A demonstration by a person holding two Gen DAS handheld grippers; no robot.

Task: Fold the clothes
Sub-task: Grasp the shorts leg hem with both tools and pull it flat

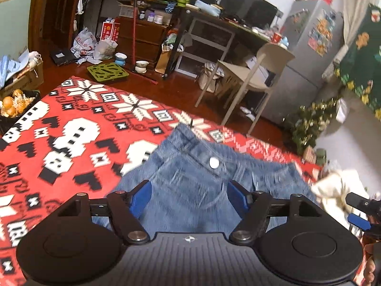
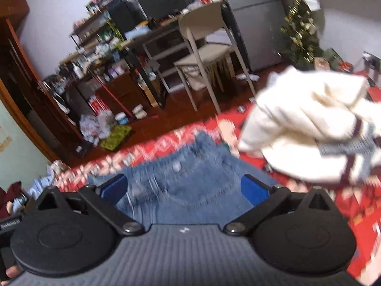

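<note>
A pair of blue jeans [image 1: 190,183] lies flat on the red patterned blanket [image 1: 71,124], waistband with its silver button [image 1: 213,162] at the far end. My left gripper [image 1: 189,196] is open above the jeans, empty. The jeans also show in the right wrist view [image 2: 183,186]. My right gripper [image 2: 184,189] is open above them, empty. Its tip shows at the right edge of the left wrist view [image 1: 359,214]. A crumpled cream garment [image 2: 309,128] lies on the blanket right of the jeans, also seen in the left wrist view [image 1: 333,188].
Beyond the blanket's far edge is wooden floor with a beige chair [image 1: 252,76], a cluttered desk [image 1: 214,23], a grey fridge [image 1: 307,47], a small Christmas tree [image 1: 307,121], bags and a green mat [image 1: 107,71]. A basket of round orange things [image 1: 14,104] sits at the left.
</note>
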